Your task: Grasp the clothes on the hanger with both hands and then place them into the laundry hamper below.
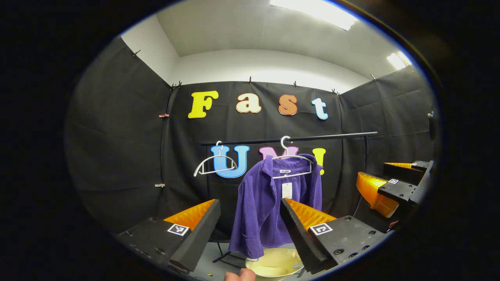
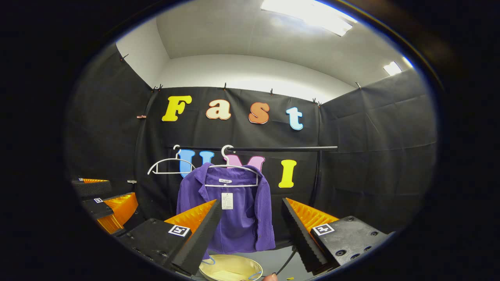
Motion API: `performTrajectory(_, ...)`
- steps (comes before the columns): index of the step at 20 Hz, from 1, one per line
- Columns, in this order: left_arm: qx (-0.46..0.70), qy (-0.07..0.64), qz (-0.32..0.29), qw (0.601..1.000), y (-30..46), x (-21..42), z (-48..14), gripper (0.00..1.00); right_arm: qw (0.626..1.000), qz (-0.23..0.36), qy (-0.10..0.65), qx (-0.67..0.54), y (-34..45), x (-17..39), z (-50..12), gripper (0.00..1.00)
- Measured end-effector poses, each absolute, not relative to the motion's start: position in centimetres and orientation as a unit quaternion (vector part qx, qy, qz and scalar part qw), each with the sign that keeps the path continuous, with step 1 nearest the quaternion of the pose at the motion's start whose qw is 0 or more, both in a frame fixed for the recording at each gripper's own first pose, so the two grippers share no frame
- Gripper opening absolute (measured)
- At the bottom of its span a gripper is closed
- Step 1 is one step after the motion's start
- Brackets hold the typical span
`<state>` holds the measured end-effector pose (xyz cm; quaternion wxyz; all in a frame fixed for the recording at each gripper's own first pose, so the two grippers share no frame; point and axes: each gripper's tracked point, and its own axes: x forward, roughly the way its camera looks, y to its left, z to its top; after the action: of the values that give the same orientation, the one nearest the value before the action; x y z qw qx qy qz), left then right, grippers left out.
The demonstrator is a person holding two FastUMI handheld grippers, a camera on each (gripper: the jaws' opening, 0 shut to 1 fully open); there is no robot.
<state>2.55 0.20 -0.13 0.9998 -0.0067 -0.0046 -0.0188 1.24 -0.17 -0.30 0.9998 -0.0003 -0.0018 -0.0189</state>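
Purple shirt point(image 1: 273, 203) hangs lengthwise from its hanger point(image 1: 291, 164), at 12 o'clock of both wide-open, empty grippers, left gripper point(image 1: 250, 230) and right gripper point(image 2: 248, 230), neither plainly nearer; hamper point(image 2: 230, 267) below.

In the left gripper view, the left gripper point(image 1: 250, 218) was held level with its jaws spread wide and nothing between them. A fingertip of the person's hand point(image 1: 239, 275) showed at the bottom edge. The right gripper point(image 1: 394, 183) floated at the right side, also gaping. In the right gripper view, the right gripper point(image 2: 250, 218) stood wide apart, the left gripper point(image 2: 105, 203) at the left.
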Motion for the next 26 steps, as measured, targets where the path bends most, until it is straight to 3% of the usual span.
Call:
performTrajectory(6,-0.009,-0.001,-0.025,1.000,-1.8,7.0,-0.7,0.96,0.999,-0.034,0.005,-0.006,-2.4,5.8,-1.4,0.98)
performTrajectory(14,-0.032,0.011,-0.014,0.999,-6.0,17.7,-1.7,0.96,1.000,-0.018,-0.003,-0.019,-4.5,14.5,-2.9,0.98)
performTrajectory(26,-0.003,0.017,0.080,0.997,-6.3,33.1,-7.5,0.95,1.000,0.021,0.022,0.001,-4.8,26.7,-9.5,0.98)
